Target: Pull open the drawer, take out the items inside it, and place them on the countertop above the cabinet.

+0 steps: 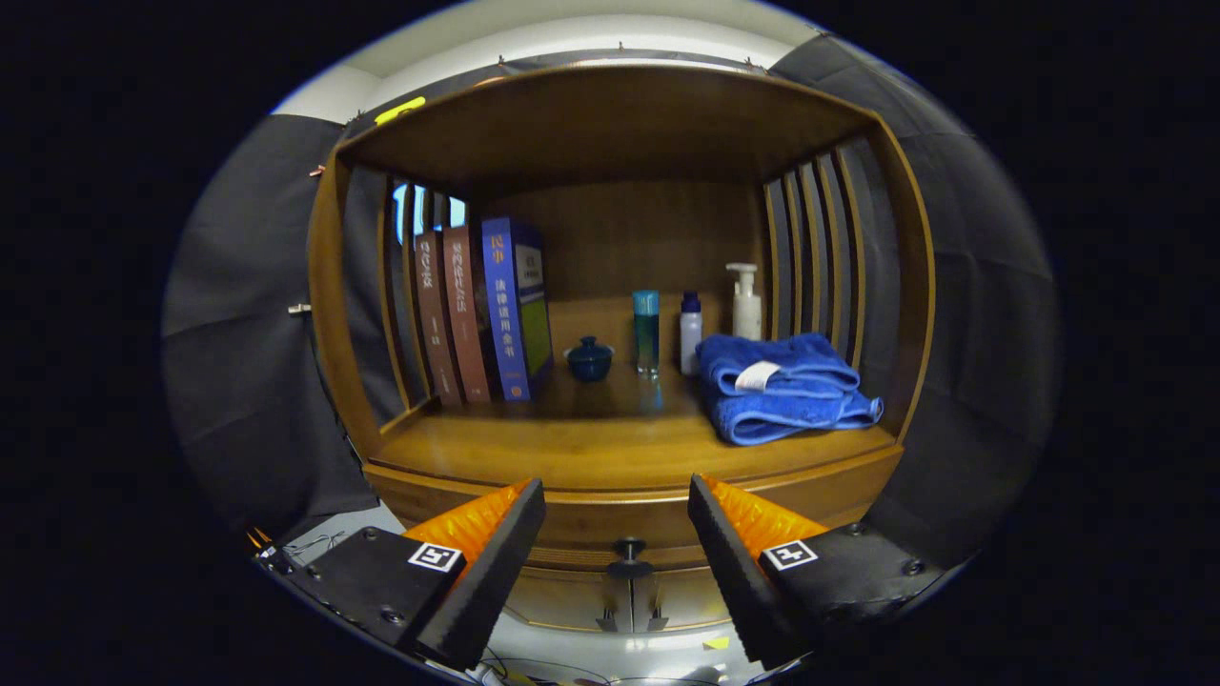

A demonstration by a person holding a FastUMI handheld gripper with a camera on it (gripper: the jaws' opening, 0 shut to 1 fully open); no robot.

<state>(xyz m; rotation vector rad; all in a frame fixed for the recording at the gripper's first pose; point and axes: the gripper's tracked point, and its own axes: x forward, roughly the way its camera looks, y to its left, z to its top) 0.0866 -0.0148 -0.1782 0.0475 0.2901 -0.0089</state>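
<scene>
A wooden cabinet stands ahead of me, its countertop (pixel 610 448) lit under a wooden canopy. Below the countertop's front edge is the closed drawer (pixel 610 529) with a small dark knob (pixel 629 550). My gripper (pixel 618 505) is open, its two fingers spread wide to either side of the knob and a short way in front of it, touching nothing. What lies inside the drawer is hidden.
On the countertop stand three books (pixel 481 314) at the left, a small blue lidded cup (pixel 589 359), a teal bottle (pixel 646 331), a white bottle (pixel 690 333), a pump bottle (pixel 745 300) and a folded blue towel (pixel 786 391) at the right. Slatted side walls flank the shelf.
</scene>
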